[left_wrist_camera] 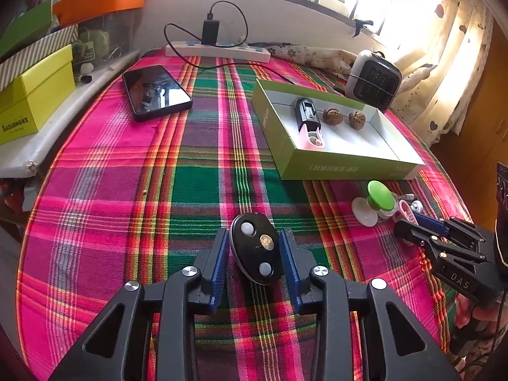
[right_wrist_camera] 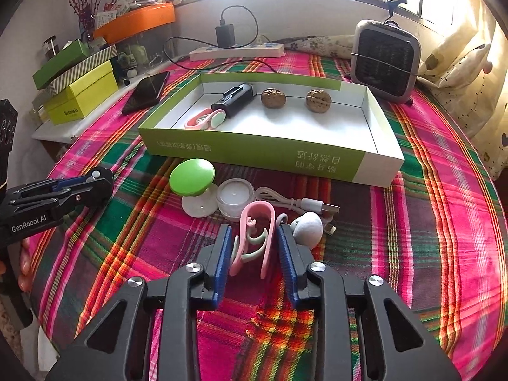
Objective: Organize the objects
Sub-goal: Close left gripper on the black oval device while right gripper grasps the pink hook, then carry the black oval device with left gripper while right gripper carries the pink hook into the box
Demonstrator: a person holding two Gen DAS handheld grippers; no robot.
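- We take the shallow green-and-white cardboard tray (right_wrist_camera: 254, 155) on the pink-green plaid cloth (left_wrist_camera: 127, 206) as landmark.
- Left gripper (left_wrist_camera: 257, 250): blue pads sit on both sides of a black oval gadget with two white buttons and a brass centre (left_wrist_camera: 256, 247), on the cloth well in front of the tray's left end. Pads look pressed on its flanks, so we read it as pinched.
- Right gripper (right_wrist_camera: 254, 247): blue pads close around a pink U-shaped plastic clip with mint-green inner curls (right_wrist_camera: 254, 235), just in front of the tray's front wall. The left pad touches the clip's left leg; at the right pad we can't tell contact.
- Inside the tray: black rectangular plastic device (right_wrist_camera: 235, 98) and a second pink-and-mint clip (right_wrist_camera: 204, 119) at its left end, two brown walnuts (right_wrist_camera: 273, 97) along the back wall.
- Just in front of the tray: green-topped white suction holder (right_wrist_camera: 193, 184), small clear jar with white candle (right_wrist_camera: 235, 198), white USB cable (right_wrist_camera: 304, 204), white ribbed ball-shaped piece (right_wrist_camera: 309, 225).
- Left of the tray: black smartphone (left_wrist_camera: 157, 92). Behind it: white power strip (left_wrist_camera: 219, 51). At its right rear corner: small grey fan heater (right_wrist_camera: 385, 60).
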